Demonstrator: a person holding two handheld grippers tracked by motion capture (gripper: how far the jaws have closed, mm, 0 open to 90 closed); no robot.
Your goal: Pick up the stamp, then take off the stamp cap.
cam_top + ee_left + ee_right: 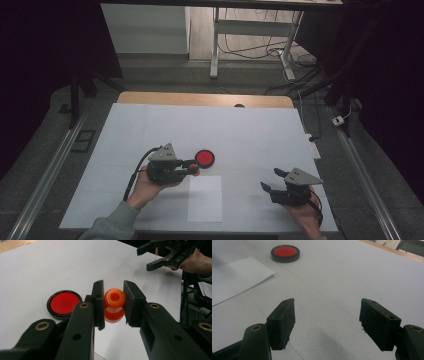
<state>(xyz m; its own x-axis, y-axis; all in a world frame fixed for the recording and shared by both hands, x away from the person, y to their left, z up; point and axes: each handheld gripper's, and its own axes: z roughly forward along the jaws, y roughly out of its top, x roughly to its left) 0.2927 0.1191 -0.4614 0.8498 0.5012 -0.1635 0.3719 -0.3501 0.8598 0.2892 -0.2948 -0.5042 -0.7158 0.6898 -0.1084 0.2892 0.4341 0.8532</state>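
Orange spool-shaped piece (114, 303), glossy and with a round hole in its upper end, sat pinched between the two black jaws of the left gripper (113, 302), which pressed against its sides. In the left gripper view the piece stood upright between the pads, its lower half bulging out below them, just above the white table cover (30, 270). In the high view the left gripper (192, 167) lay near the middle of the table, held by the person's left hand (146, 189), whose grey-green sleeve (112, 222) came in from the bottom edge, and the orange piece showed as a small bright spot at the gripper's tip. Just beyond that tip lay a red disc with a black rim (204, 158), flat on the cover; in the left gripper view the disc (64, 303) sat beside the left-hand jaw. A white sheet of paper (205, 198) lay flat on the table, close below the left gripper. The right gripper (274, 181) rested well apart at the lower right of the table in the person's right hand (305, 215). Its jaws were spread wide with nothing between them, and the right gripper view looked between them (327, 322) over bare white cover toward the red disc (285, 252) and a corner of the paper (239, 277).
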